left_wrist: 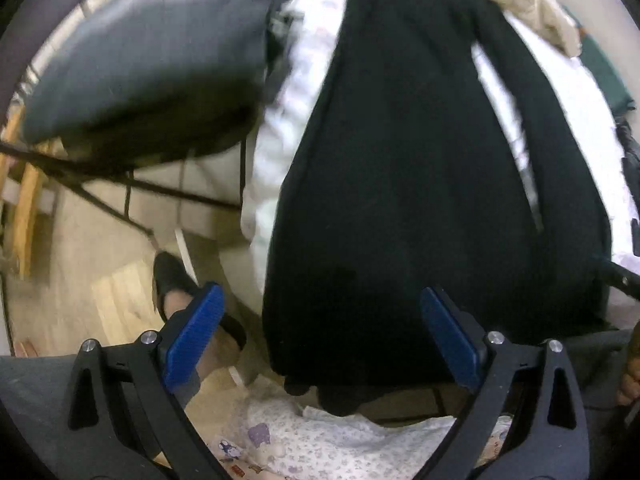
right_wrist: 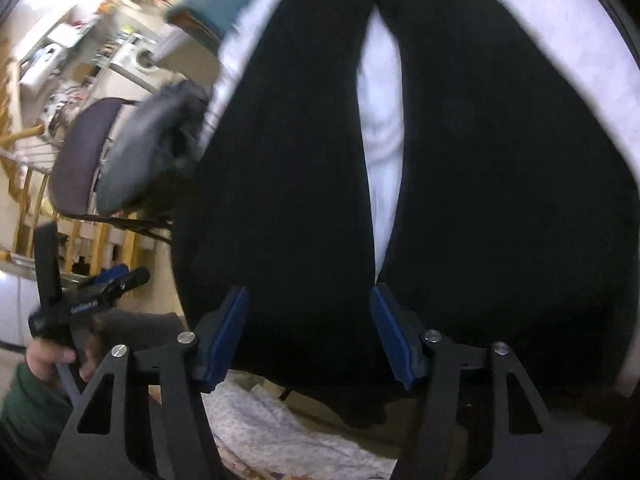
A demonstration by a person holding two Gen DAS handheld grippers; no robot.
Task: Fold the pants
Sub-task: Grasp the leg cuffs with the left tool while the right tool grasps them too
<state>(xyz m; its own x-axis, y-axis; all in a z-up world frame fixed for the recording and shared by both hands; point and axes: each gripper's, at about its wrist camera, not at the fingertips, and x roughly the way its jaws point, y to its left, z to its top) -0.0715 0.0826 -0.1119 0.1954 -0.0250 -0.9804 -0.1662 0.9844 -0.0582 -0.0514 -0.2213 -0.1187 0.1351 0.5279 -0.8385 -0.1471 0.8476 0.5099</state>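
Black pants (right_wrist: 480, 160) show no label; the lettering on the left gripper (right_wrist: 116, 280) blurs unreadably.

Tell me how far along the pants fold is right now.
Done: the black pants lie spread on the white sheet, both legs laid out with a gap between them; no fold shows yet.
In hand: the right gripper hangs open over the near end of one leg, and the left gripper is open over the near edge; neither grips cloth.
Left: grasp the near end and make every fold.
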